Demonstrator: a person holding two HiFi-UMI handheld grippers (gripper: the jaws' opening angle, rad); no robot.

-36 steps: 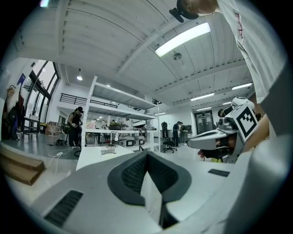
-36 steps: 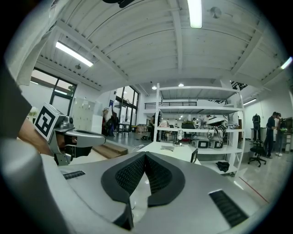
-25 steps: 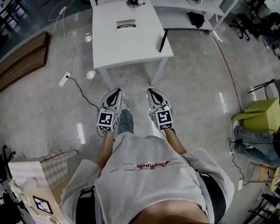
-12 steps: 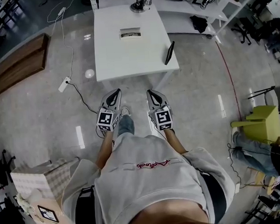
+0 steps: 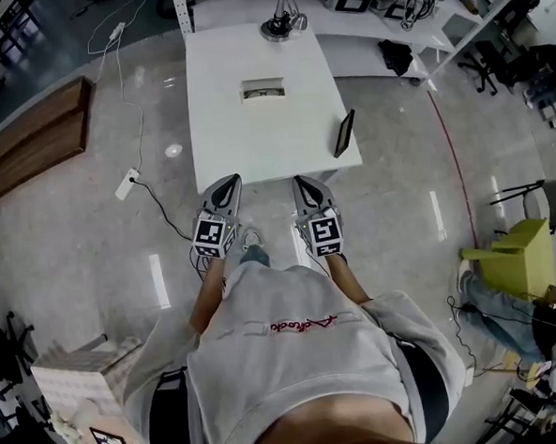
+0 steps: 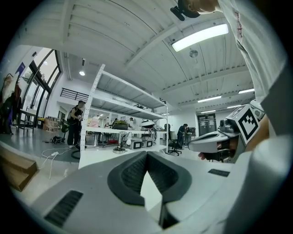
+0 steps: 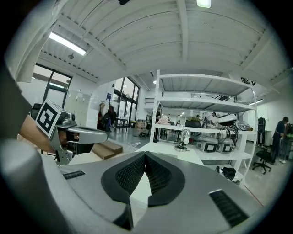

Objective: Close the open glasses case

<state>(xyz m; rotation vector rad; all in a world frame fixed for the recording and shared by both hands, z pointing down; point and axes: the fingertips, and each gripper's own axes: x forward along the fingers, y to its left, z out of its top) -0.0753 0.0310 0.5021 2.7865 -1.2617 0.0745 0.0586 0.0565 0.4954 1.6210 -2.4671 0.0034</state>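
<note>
Table (image 5: 228, 135) nearer now, glasses case (image 5: 263, 91) tiny, lid indistinct

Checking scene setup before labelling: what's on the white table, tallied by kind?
glasses case: 1
lamp-like stand, far end: 1
dark flat panel, right edge: 1
Total: 3

White table (image 5: 225, 116) closer, lower in view

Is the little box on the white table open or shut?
Open, it seems: the glasses case shows a dark inside within a pale rim, though it is small here.
</note>
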